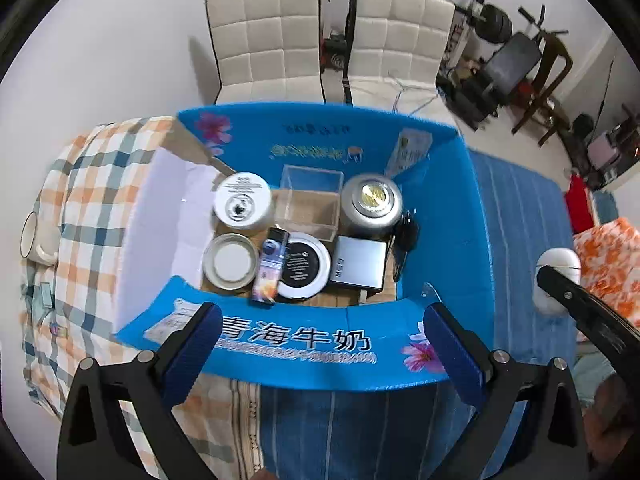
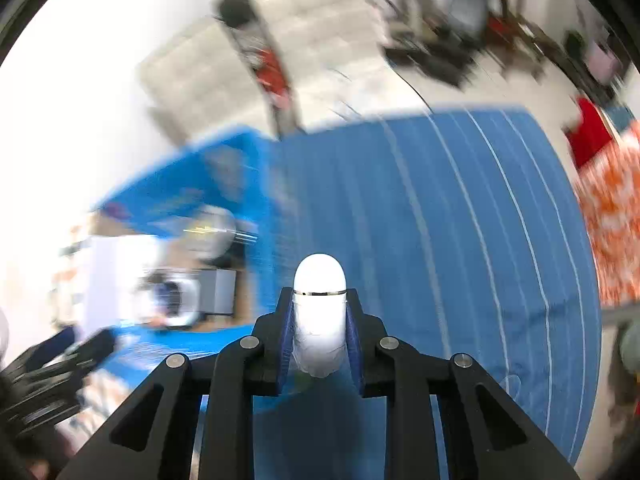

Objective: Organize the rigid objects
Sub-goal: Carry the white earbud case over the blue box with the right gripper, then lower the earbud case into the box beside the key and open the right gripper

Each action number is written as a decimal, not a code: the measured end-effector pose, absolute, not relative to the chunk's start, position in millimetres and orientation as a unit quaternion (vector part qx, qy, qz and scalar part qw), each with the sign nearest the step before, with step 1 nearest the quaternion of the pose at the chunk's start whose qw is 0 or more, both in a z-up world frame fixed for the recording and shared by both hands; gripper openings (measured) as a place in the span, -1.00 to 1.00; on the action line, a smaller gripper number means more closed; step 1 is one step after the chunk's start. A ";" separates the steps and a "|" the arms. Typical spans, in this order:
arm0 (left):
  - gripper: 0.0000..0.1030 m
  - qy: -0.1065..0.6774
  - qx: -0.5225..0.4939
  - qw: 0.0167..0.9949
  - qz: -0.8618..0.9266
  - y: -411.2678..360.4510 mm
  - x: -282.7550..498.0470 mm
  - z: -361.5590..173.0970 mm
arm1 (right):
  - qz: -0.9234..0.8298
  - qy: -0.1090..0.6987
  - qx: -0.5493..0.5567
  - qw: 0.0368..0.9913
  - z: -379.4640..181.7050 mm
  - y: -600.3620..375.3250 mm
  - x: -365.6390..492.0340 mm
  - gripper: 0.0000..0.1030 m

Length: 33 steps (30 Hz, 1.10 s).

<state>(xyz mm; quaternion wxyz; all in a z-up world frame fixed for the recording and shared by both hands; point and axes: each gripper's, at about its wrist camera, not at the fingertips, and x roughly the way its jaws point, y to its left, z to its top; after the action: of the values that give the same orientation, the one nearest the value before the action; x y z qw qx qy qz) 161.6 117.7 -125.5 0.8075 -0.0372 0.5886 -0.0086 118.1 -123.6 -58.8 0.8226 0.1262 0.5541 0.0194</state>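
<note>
A blue milk carton box (image 1: 304,344) lies open on the bed. Inside it sit a white jar (image 1: 242,200), a clear plastic case (image 1: 310,200), a silver canister (image 1: 372,200), a small lidded tin (image 1: 230,261), a round black-and-white compact (image 1: 302,268), a printed tube (image 1: 271,266) and a grey flat case (image 1: 358,268). My left gripper (image 1: 324,344) hovers open over the box's near wall, holding nothing. My right gripper (image 2: 320,320) is shut on a white rounded bottle (image 2: 320,304), right of the box (image 2: 188,192); the same bottle (image 1: 558,276) shows in the left wrist view.
A checked orange and teal cloth (image 1: 84,208) covers the left side, with a white mug (image 1: 34,240) on it. A blue striped sheet (image 2: 460,240) spreads to the right, beside an orange patterned fabric (image 1: 608,264). Two white padded chairs (image 1: 264,40) stand behind the box.
</note>
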 end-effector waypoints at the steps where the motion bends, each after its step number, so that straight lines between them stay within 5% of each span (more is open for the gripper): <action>1: 1.00 0.585 -0.036 0.810 -0.008 121.8 160.5 -120.0 | 0.029 0.549 0.120 0.827 -50.3 -114.3 120.5 -0.51; 4: 1.00 0.574 -0.023 0.818 -0.002 132.6 159.7 -112.5 | 0.053 0.551 0.089 0.828 -44.4 -66.7 142.2 -0.51; 17: 1.00 0.612 0.002 0.791 0.005 161.6 186.1 -181.1 | -0.012 0.628 0.014 0.778 -186.9 -15.3 167.4 -0.51; 33: 1.00 0.626 0.004 0.780 0.015 178.7 203.2 -206.1 | -0.053 0.674 -0.011 0.737 -240.6 1.9 197.0 -0.40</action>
<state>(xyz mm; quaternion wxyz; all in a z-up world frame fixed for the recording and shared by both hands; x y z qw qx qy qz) 203.2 178.7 -206.1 0.7799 0.0041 0.6257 0.0149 197.0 1.9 -240.6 0.7366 -0.0108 0.6741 -0.0533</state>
